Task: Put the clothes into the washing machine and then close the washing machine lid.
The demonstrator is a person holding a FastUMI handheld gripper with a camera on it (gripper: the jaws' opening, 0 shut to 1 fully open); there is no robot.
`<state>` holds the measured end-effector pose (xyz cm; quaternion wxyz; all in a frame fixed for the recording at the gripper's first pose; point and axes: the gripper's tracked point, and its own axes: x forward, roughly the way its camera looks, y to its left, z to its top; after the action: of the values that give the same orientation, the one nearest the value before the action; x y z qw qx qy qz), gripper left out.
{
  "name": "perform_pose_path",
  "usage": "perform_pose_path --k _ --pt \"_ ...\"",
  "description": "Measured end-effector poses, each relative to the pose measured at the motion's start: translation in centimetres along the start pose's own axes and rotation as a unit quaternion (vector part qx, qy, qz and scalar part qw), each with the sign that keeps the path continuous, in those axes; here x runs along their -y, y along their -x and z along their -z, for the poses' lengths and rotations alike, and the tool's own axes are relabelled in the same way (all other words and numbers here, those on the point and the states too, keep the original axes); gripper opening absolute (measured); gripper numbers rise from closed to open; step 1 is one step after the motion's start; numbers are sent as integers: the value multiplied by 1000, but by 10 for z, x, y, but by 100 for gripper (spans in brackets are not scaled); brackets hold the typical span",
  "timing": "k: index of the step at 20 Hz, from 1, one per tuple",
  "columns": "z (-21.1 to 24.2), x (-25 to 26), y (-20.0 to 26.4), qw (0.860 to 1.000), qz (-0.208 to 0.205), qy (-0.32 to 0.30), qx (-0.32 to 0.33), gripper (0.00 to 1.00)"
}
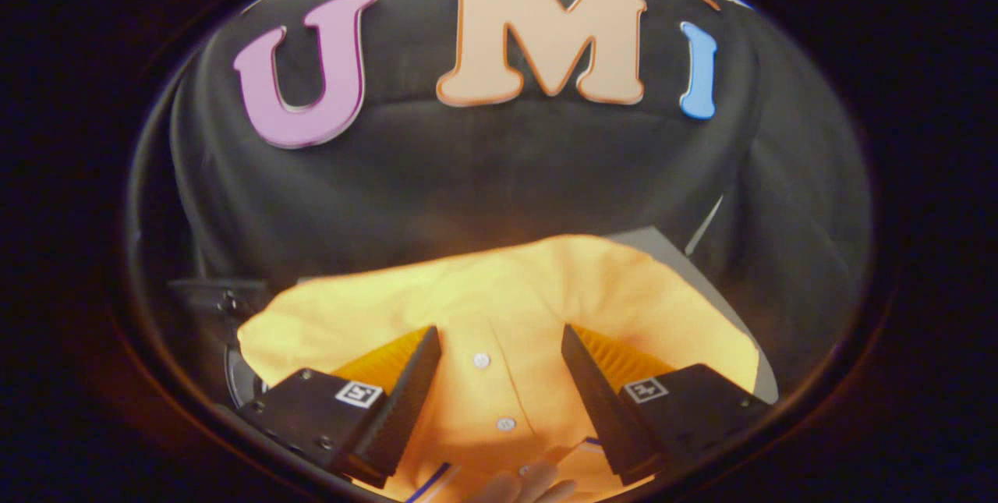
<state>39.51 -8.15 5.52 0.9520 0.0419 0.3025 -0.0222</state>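
The hand-held gripper (499, 339) has its two fingers spread wide apart in the lower middle of the frame, and neither finger presses on anything; it is released. Between the fingers and just ahead of them lies a yellow-orange shirt (499, 292), which fills the lower centre of the frame. Its button placket runs down the gap between the fingers, with one white button (481, 360) level with the fingertips and a second white button (505, 424) lower down, closer to the base of the gripper. The cloth reaches past both fingers to either side and bulges up beyond them towards the middle of the frame.

At the very bottom centre, below the second button, a person's fingertips (522, 485) show against the shirt, beside a bit of striped trim; whether they grip the cloth cannot be told. The picture is soft with blur there.

Behind the shirt at the right, a pale grey flat surface (663, 249) peeks out above the cloth. At the lower left, beside the shirt's edge, a dark curved rim (234, 374) and a dark bracket-like part (222, 296) are visible; they may belong to the washing machine, but this is too dim to tell. The booth's black cloth wall (468, 175) spans the upper half of the frame.
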Motion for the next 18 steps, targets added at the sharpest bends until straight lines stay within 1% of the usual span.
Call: perform_pose_path --k 2,3,4,6,7,9,11,12,14,16,18 --pt "-7 -1 2 1000 0 -10 22 98" --pt "-3 -2 3 1000 2 -3 12 95" --pt "-5 -2 1 1000 4 8 13 95" --pt "-6 -6 6 1000 3 4 10 92" --pt "-7 -7 5 1000 1 2 12 87" --pt "-6 0 5 1000 11 4 13 80" --pt "-6 0 6 1000 17 -2 16 12" --pt "-3 0 8 1000 22 -2 11 6" --pt "0 -1 12 999 27 -26 14 1" --pt "0 -3 14 999 32 -41 14 1" --pt "-2 -6 17 998 39 -36 21 1"
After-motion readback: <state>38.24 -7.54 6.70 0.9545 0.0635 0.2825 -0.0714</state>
